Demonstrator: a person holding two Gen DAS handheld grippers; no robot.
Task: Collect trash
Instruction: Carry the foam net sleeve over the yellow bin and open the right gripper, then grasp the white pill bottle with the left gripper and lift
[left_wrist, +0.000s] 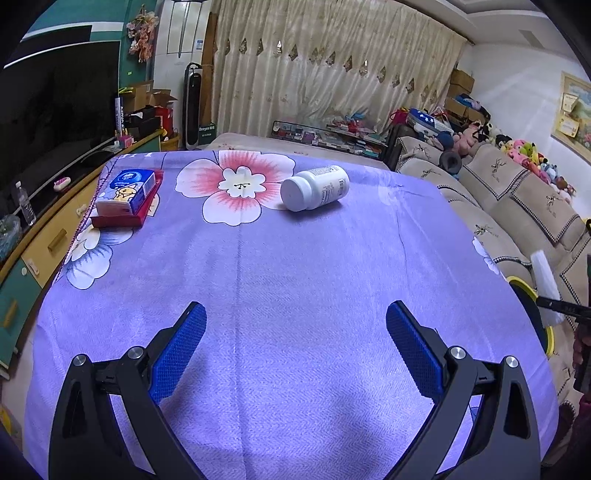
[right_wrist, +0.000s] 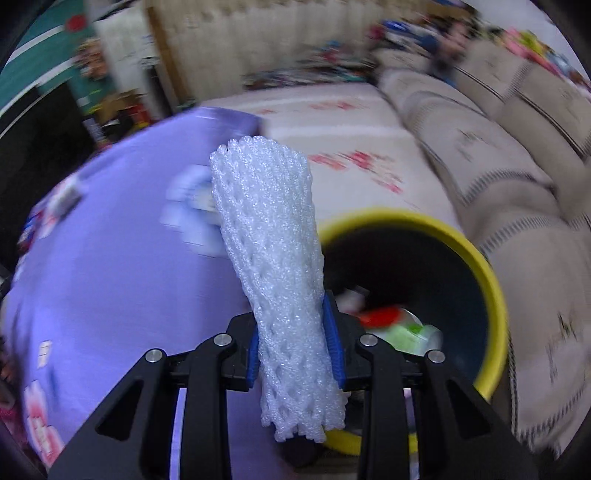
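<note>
The right tool (right_wrist: 295, 343), clamped on the foam net (right_wrist: 273, 258), nears the yellow-rimmed bin (right_wrist: 484, 266) and must release above it; the left tool (left_wrist: 295, 343) hangs open.

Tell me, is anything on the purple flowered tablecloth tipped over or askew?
Yes. The white plastic pill bottle lies on its side near the far edge of the cloth. The blue tissue box sits crooked atop a red box.
</note>
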